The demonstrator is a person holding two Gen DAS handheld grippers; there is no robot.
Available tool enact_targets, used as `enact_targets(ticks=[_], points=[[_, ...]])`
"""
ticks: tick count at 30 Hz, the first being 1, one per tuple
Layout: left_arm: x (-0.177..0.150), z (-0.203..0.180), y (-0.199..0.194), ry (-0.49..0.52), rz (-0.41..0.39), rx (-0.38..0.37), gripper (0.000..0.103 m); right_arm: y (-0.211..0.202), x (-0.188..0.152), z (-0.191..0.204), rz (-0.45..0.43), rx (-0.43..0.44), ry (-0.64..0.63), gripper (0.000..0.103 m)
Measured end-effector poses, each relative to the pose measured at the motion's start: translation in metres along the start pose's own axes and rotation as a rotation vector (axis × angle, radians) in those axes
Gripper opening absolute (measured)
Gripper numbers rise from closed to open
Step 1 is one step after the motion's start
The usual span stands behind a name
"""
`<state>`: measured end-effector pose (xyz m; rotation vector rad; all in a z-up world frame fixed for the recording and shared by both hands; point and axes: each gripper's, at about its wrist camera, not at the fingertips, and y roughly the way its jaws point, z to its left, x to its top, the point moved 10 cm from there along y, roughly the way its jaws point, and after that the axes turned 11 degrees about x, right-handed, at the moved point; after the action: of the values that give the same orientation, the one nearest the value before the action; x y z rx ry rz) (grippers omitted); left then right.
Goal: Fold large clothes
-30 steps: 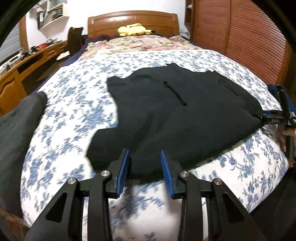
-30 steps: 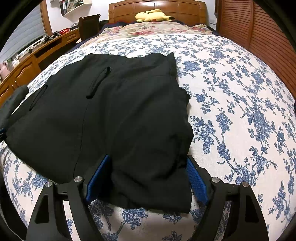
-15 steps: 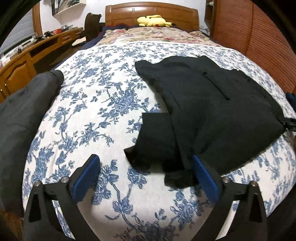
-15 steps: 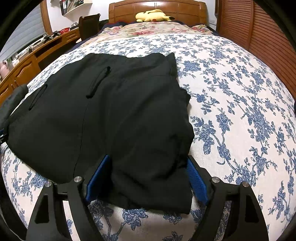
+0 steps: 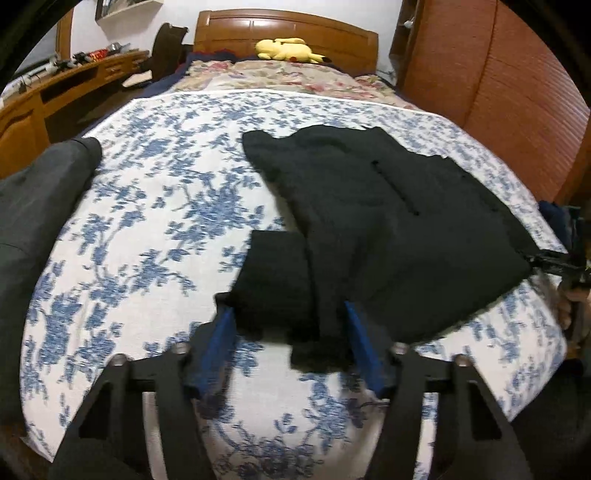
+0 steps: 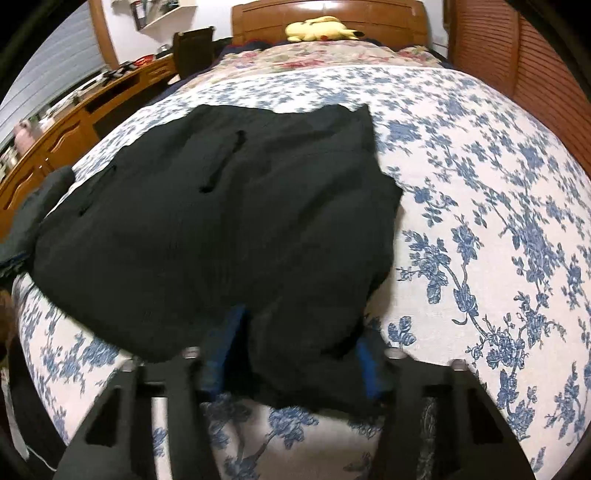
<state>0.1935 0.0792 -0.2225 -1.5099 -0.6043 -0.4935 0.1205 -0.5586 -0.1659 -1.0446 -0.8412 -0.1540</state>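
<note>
Lying spread across the near half of the bed, the black garment [image 5: 399, 236] rests flat on the blue-flowered cover [image 5: 155, 221], with a narrow flap of it reaching toward the near edge on the left side. The left gripper [image 5: 290, 332] is closing with that flap's hem between its blue pads [image 5: 221, 339], though whether the pads already press the cloth cannot be told. At the garment's opposite near corner the right gripper [image 6: 299, 350] is closing too, its blue pads sunk into bunched black cloth that rises between them; the picture is blurred, so a firm grip cannot be confirmed. A grey folded cloth [image 5: 33, 206] lies on the cover's left edge, well apart from the garment. Farther back are a flowered pillow area, a yellow plush toy [image 5: 288, 50] against the wooden headboard [image 5: 284, 27], a wooden desk [image 5: 55, 96] on the left and slatted wooden doors [image 5: 517, 92] on the right.
</note>
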Motion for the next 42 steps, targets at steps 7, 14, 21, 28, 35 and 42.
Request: enact_targets(ticks=[7, 14, 21, 28, 35, 42], points=[[0.003, -0.014, -0.010, 0.022, -0.009, -0.061, 0.021, -0.036, -0.008, 0.009, -0.055, 0.043, -0.040, 0.022], [-0.001, -0.041, -0.045, 0.085, -0.051, -0.107, 0.017, -0.078, -0.031, -0.006, -0.104, 0.001, -0.028, 0.026], [0.003, -0.044, -0.048, 0.095, -0.060, -0.064, 0.017, -0.084, -0.028, -0.030, -0.107, -0.124, -0.035, 0.054], [0.011, -0.051, -0.056, 0.119, -0.092, -0.048, 0.015, -0.109, -0.011, -0.022, -0.229, -0.207, -0.058, 0.059], [0.037, -0.071, -0.078, 0.151, -0.165, -0.054, 0.011, -0.089, -0.006, 0.031, -0.250, -0.042, -0.136, 0.059], [0.059, -0.105, -0.095, 0.211, -0.216, -0.082, 0.009, -0.022, -0.018, 0.072, -0.091, 0.048, -0.217, 0.059]])
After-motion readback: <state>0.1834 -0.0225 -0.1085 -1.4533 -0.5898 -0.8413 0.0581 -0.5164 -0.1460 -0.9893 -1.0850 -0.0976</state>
